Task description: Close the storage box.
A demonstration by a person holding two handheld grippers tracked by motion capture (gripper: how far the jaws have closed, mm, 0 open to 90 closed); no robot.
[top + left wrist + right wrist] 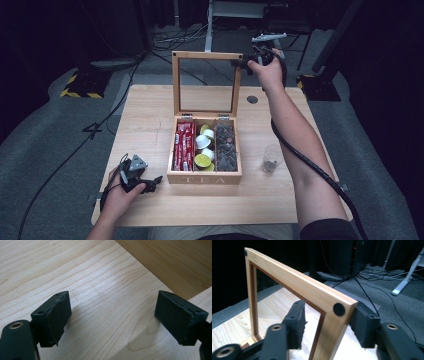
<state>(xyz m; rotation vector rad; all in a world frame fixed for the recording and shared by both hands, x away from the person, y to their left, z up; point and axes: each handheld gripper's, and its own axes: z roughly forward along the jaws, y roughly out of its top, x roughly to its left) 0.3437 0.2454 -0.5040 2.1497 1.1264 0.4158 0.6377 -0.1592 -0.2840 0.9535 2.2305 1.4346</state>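
A wooden tea box (204, 177) stands in the middle of the table, its glass-paned lid (205, 56) upright. Inside lie red sachets (184, 145), white and green capsules (204, 150) and dark packets (225, 147). My right gripper (245, 64) is up at the lid's top right corner. In the right gripper view the gripper (329, 322) is open and straddles the lid frame (299, 287); the right pad (364, 325) touches it and the left pad stands apart. My left gripper (152, 184) rests open on the table beside the box's front left corner, nothing between its fingertips (112, 317).
A small clear glass (270, 159) stands right of the box, close under the person's right forearm. A round cable hole (252, 99) sits at the table's back right. The box wall (170, 262) is near the left gripper. Cables and stands lie on the floor behind.
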